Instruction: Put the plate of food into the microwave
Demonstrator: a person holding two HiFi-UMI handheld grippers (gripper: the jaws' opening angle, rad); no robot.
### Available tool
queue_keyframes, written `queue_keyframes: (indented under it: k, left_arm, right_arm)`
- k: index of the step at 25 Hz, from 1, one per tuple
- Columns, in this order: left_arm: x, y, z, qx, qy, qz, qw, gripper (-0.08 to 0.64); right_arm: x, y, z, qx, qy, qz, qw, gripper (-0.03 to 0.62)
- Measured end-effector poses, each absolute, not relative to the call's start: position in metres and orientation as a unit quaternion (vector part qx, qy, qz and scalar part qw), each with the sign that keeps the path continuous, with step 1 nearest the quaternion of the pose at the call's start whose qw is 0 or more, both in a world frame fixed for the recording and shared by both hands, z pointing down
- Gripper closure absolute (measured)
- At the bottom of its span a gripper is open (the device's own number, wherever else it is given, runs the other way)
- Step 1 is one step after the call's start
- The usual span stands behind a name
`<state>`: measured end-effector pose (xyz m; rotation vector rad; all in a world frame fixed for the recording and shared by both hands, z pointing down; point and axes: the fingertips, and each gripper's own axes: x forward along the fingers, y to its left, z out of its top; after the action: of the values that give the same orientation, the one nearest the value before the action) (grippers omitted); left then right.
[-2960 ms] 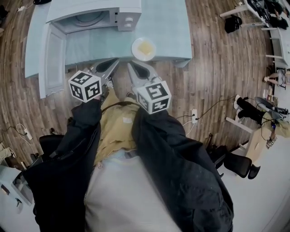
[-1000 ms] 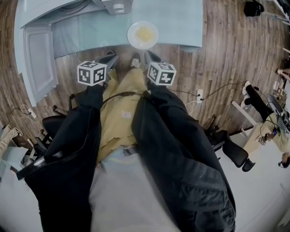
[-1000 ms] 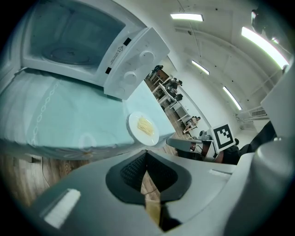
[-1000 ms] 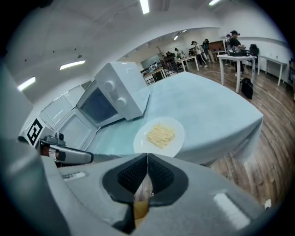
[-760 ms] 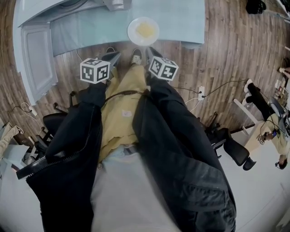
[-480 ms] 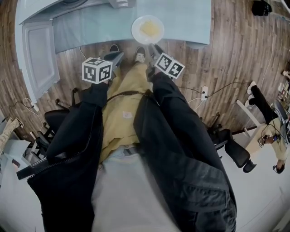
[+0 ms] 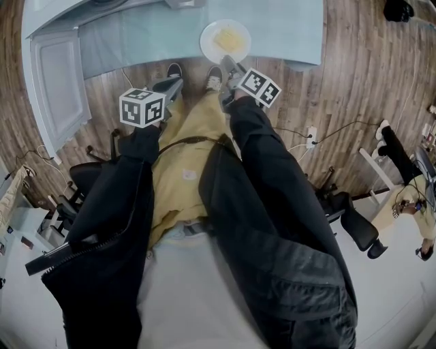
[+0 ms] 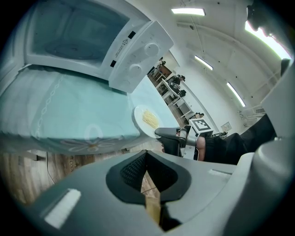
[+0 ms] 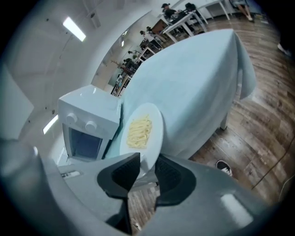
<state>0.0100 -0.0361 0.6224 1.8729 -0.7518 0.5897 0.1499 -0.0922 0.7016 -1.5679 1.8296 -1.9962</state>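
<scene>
A white plate of yellow noodles sits at the near edge of the pale blue table. My right gripper reaches up to its rim. In the right gripper view the plate has its near rim between the jaws of the right gripper, which are closing, with a gap still showing at the pads. The white microwave stands left of the plate with its door swung open. My left gripper hangs shut and empty below the table edge, left of the right gripper.
The tablecloth hangs over the table's near edge. Wood floor lies below, with cables and a power strip at the right. Office chairs stand behind me. Desks with people fill the far room.
My right gripper has gone forward and up to the plate's rim and its jaws have opened around it. The left gripper has stayed about where it was.
</scene>
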Motion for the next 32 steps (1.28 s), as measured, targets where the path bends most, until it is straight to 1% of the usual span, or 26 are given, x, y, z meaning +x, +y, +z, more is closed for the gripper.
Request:
queue_keyframes:
  k: [4, 6, 12, 19, 28, 32]
  left_arm:
    - [-0.005, -0.045, 0.621, 0.776, -0.313, 0.236, 0.495, 0.568]
    - [-0.006, -0.049, 0.619, 0.778, -0.314, 0.231, 0.493, 0.568]
    - [-0.014, -0.055, 0.616, 0.777, -0.322, 0.22, 0.494, 0.568]
    - [-0.036, -0.065, 0.617, 0.769, -0.345, 0.208, 0.496, 0.568]
    - [-0.065, -0.076, 0.614, 0.75, -0.398, 0.194, 0.492, 0.568]
    - [-0.073, -0.083, 0.606, 0.746, -0.414, 0.18, 0.49, 0.568]
  right_arm:
    - [0.137, -0.096, 0.695, -0.479, 0.563, -0.668, 0.09, 0.548]
    - [0.135, -0.097, 0.691, -0.47, 0.564, -0.669, 0.117, 0.572]
    - [0.132, -0.098, 0.683, -0.457, 0.567, -0.669, 0.151, 0.581]
    - [0.105, -0.105, 0.666, -0.414, 0.601, -0.67, 0.137, 0.581]
    - [0.032, -0.119, 0.634, -0.312, 0.67, -0.664, 0.112, 0.581]
    - [0.013, -0.119, 0.632, -0.306, 0.654, -0.685, 0.094, 0.58]
